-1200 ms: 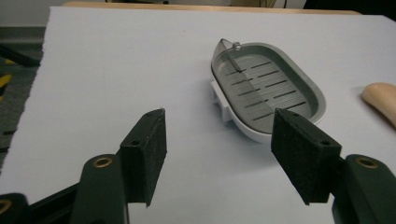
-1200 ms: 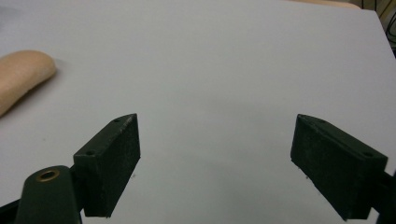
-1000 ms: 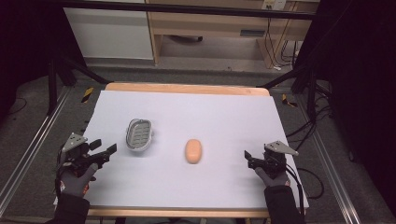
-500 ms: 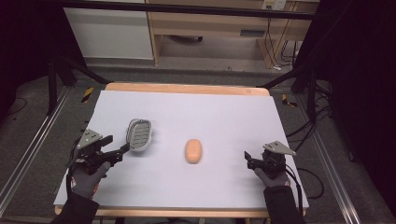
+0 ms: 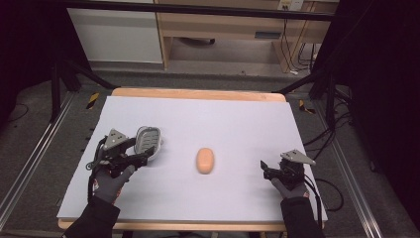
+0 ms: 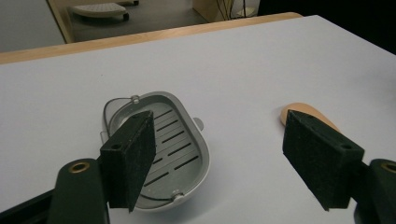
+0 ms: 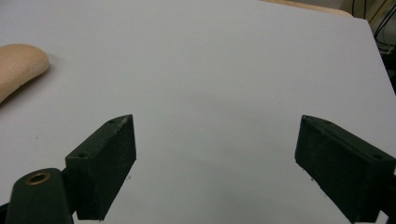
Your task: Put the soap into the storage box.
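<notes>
A grey slotted dish (image 5: 147,140) lies on the left half of the white table top (image 5: 223,119). A peach oval bar (image 5: 205,160) lies near the middle. My left gripper (image 5: 142,155) hovers at the dish's near edge and is open; its jaws have just been opening. In the left gripper view the dish (image 6: 173,140) lies ahead beneath the left pad, the bar (image 6: 299,113) peeks over the right pad, and nothing is pressed in the left gripper (image 6: 224,161). My right gripper (image 5: 265,170) rests open at the right, right of the bar (image 7: 16,67); the right gripper (image 7: 215,163) holds nothing.
The wooden table edge (image 5: 198,94) runs along the far side. Beyond it stand a light cabinet (image 5: 116,34) and wooden shelving (image 5: 233,27). Cables (image 5: 327,139) hang off the table's right side. Bare white surface lies between the bar and the right gripper.
The left hand moved right and forward from the table's left edge up to the dish, and its jaws stand wider apart. The right gripper, dish and bar stayed put.
</notes>
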Tool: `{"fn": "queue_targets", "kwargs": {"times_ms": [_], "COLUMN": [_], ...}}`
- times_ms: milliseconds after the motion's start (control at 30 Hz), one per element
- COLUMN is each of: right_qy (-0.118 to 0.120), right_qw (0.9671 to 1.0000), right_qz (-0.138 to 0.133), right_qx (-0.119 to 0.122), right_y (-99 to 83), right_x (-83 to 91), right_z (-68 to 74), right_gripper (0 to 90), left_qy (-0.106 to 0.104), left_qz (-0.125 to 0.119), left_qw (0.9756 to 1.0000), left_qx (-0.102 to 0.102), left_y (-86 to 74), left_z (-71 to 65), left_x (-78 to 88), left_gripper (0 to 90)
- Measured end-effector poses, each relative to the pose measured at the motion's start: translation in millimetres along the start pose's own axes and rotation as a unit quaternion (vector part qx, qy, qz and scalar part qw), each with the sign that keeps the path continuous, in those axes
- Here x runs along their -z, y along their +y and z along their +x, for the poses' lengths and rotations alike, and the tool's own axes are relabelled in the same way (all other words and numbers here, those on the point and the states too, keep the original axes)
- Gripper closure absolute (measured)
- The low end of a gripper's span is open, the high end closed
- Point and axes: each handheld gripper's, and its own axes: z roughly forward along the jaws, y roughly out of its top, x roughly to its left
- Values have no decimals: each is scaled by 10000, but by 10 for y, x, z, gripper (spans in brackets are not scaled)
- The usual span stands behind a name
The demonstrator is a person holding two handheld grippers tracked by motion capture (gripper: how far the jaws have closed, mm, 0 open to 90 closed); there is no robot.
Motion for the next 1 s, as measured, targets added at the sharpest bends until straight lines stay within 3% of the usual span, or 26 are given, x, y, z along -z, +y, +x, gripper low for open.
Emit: {"fn": "queue_targets", "kwargs": {"times_ms": [433,633,1000], "right_qy": [-52,-45,-32], "right_qw": [10000,10000,10000], "right_qz": [2,7,20], "right_qx": [0,-11,-7], "right_y": [21,29,28], "right_x": [16,16,4], "right_z": [-24,-20,-26], "right_gripper": [121,121,121], "left_qy": [-170,-260,-407], "left_qz": [205,248,491], "left_qw": [9995,9993,9975], "left_qx": [-157,-131,-290], "left_y": [163,232,331], "left_z": [-284,-412,-736], "left_x": [-235,-381,-708], "left_gripper": [241,221,199]}}
